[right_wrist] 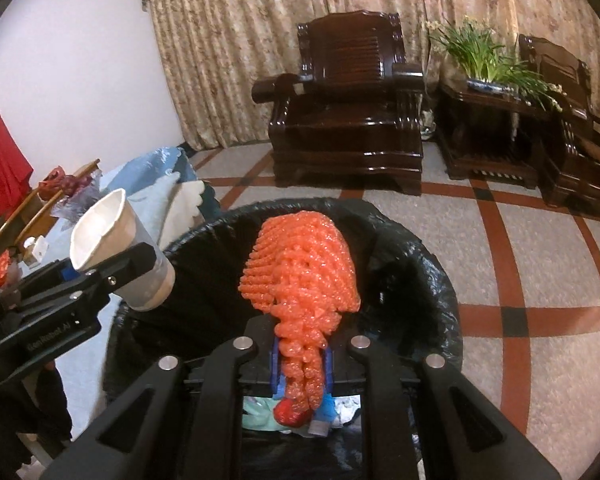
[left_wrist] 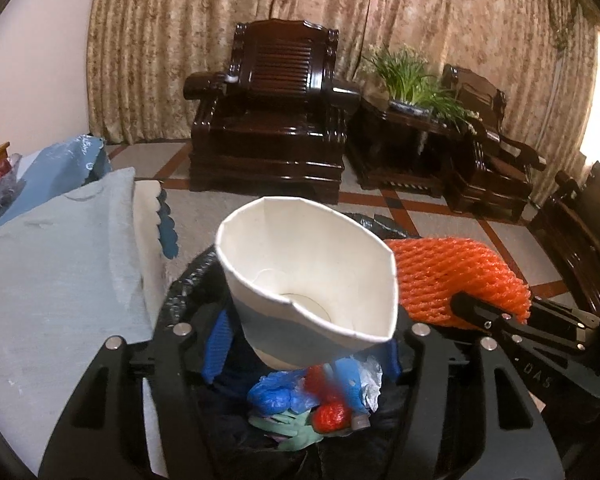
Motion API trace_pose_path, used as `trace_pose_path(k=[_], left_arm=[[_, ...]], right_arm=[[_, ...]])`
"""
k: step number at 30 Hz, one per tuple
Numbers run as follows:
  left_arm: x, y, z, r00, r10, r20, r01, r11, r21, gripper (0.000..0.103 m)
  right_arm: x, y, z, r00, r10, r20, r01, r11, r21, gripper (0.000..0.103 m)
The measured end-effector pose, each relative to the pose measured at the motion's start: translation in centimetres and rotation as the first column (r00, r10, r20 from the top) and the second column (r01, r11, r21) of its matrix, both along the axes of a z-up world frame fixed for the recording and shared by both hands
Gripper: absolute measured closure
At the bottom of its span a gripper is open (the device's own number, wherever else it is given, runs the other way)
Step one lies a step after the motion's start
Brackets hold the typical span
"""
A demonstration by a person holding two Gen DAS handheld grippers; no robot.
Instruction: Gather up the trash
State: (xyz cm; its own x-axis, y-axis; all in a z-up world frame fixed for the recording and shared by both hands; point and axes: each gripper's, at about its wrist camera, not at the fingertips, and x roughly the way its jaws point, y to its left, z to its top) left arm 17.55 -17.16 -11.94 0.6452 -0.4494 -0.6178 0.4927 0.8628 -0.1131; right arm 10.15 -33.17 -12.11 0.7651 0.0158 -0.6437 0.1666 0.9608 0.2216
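Left gripper [left_wrist: 300, 356] clamped on a squashed white paper cup [left_wrist: 306, 276], blue finger pads [left_wrist: 217, 346] pressed against its grey lower half, mouth bent into a pointed oval and turned up toward the camera. Held over the near-left rim of a bin lined with a black bag [right_wrist: 428, 264], as seen from the right wrist, where the same cup [right_wrist: 120, 248] tilts with its base toward the bin.

Right gripper [right_wrist: 302, 368] pinching the narrow tail of an orange foam fruit net [right_wrist: 300, 264], wide end fanned out above the bin's opening. From the left wrist, the net [left_wrist: 456, 276] sits just to the right of the cup, the black fingers of the right gripper [left_wrist: 496, 322] closed on its lower edge.

Down in the bin: crumpled blue plastic [left_wrist: 274, 394], a red wad [left_wrist: 332, 416], pale green scrap [left_wrist: 288, 428] and white film [left_wrist: 370, 380].

Left of the bin, a table under a light blue cloth [left_wrist: 60, 280] with a scalloped cream edge. Beyond, patterned tile floor [right_wrist: 520, 280] with red bands, a dark wooden armchair [left_wrist: 268, 120], a side table carrying a green plant [left_wrist: 412, 76], a second armchair [left_wrist: 488, 140], beige curtains [left_wrist: 180, 40] behind.
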Motion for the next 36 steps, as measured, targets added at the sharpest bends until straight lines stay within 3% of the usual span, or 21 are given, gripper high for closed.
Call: trace_pose_path(k=[1, 2, 3, 7, 9, 11, 13, 22, 36], left_arm=[[0.2, 0.0, -0.1, 1.0, -0.004, -0.006, 0.004, 1.0, -0.001, 0.034], [0.4, 0.0, -0.4, 1.0, -0.009, -0.018, 0.009, 1.0, -0.001, 0.033], [0.6, 0.0, -0.6, 1.0, -0.012, -0.026, 0.012, 1.0, -0.002, 0.031], [0.8, 0.4, -0.7, 0.999, -0.008, -0.044, 0.007, 1.0, -0.018, 0.017], [0.8, 1.0, -0.7, 0.999, -0.007, -0.051, 0.005, 1.0, -0.03, 0.014], [0.7, 1.6, -0.5, 0.998, 0.0, -0.058, -0.002, 0.999, -0.042, 0.012], [0.6, 2.1, -0.3, 0.998, -0.002, -0.066, -0.002, 0.998, -0.057, 0.012], [-0.7, 4.3, 2.3, 1.0, 0.02, -0.023, -0.022, 0.997, -0.072, 0.012], [-5.2, 11.2, 6.8, 0.988, 0.143, 0.054, -0.14, 0.989, -0.054, 0.009]], right_arm=[[0.1, -0.1, -0.2, 1.0, -0.003, -0.003, 0.003, 1.0, -0.003, 0.083], [0.1, -0.1, -0.4, 1.0, -0.006, -0.012, 0.006, 1.0, -0.005, 0.077], [0.1, -0.1, -0.5, 1.0, -0.008, -0.017, 0.008, 1.0, -0.006, 0.064], [0.0, -0.4, -1.3, 0.999, -0.024, -0.033, 0.024, 1.0, -0.013, 0.044], [-0.4, -0.4, -1.4, 0.999, -0.042, -0.031, 0.041, 0.999, -0.02, 0.021], [-0.8, -0.5, -1.4, 0.999, -0.037, -0.025, 0.037, 0.999, -0.014, 0.019], [-1.2, -0.4, -1.2, 0.999, -0.04, -0.022, 0.04, 0.999, -0.017, 0.012], [-2.7, 0.5, 1.0, 1.0, -0.024, 0.019, 0.024, 1.0, -0.014, 0.008], [-5.4, 4.8, 7.0, 0.997, 0.054, 0.058, -0.053, 0.998, -0.019, 0.006]])
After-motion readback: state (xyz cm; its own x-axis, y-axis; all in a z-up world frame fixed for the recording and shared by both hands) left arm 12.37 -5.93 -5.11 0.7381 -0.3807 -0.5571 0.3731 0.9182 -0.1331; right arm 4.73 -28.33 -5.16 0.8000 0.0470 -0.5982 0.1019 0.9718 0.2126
